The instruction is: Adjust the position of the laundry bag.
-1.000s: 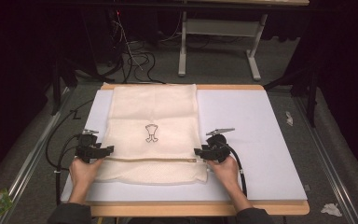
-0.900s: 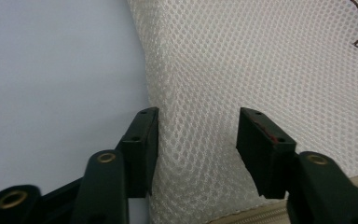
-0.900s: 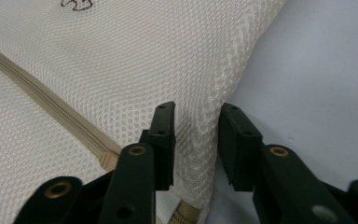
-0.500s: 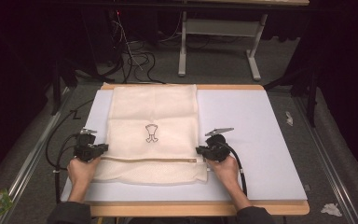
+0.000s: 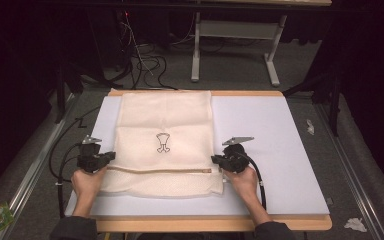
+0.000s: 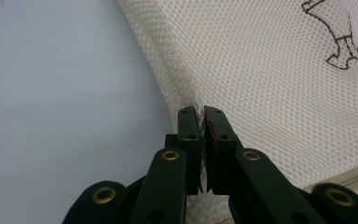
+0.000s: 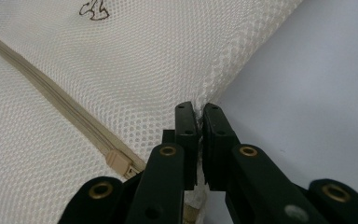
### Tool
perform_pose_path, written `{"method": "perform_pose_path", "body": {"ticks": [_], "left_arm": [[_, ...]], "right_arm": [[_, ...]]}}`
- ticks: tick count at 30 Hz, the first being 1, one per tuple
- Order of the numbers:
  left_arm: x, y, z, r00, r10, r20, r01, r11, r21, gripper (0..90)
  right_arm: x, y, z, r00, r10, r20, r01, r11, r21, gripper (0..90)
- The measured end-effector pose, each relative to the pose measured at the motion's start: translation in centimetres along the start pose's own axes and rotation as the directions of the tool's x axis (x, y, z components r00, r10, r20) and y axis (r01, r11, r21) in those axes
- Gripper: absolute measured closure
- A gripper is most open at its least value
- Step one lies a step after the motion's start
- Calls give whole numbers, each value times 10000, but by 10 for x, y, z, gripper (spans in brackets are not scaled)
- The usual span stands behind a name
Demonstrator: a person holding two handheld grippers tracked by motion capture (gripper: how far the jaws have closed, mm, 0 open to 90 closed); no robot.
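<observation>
- Now both tongs are clenched on a cream mesh laundry bag [image 5: 165,145] that lies flat on the pale mat of the table [image 5: 275,150].
- Left gripper [image 5: 111,156] pinches the bag's left side edge; in the left gripper view its jaws stand almost together with a thin fold of mesh [image 6: 261,70] caught between them.
- Right gripper [image 5: 214,160] pinches the opposite side edge, its jaws likewise nearly closed on the netting [image 7: 135,70].
- Between the two tongs runs a tan zipper [image 5: 155,170], straight across the bag; its slider [image 7: 120,164] sits just beside the right gripper's jaws.
- Beyond the tongs, toward the table's far edge, a small dark printed emblem [image 5: 163,143] marks the middle of the bag.
- Behind each tong a hand [image 5: 87,181] grips its body, and a black cable [image 5: 259,181] trails back from the right one.
</observation>
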State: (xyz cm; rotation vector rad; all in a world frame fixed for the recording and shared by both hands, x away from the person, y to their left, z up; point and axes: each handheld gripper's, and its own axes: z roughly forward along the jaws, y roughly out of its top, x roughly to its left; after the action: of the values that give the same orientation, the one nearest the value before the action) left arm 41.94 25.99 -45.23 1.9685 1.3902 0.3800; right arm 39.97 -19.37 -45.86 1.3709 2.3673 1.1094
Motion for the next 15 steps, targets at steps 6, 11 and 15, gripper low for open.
{"method": "perform_pose_path", "body": {"ticks": [6,11,15], "left_arm": [[-13,14,-3,9991,380,170,-375,9990,-254,862],[-23,19,-2,9980,528,347,-514,9979,-406,862],[-27,20,2,9974,515,504,-494,9979,-420,862]], "right_arm": [[-5,-1,-9,9999,151,48,-149,9992,-376,875],[-12,-4,-16,9995,256,184,-247,9986,-470,876],[-18,-6,-23,9987,451,241,-434,9969,-661,875]]}}
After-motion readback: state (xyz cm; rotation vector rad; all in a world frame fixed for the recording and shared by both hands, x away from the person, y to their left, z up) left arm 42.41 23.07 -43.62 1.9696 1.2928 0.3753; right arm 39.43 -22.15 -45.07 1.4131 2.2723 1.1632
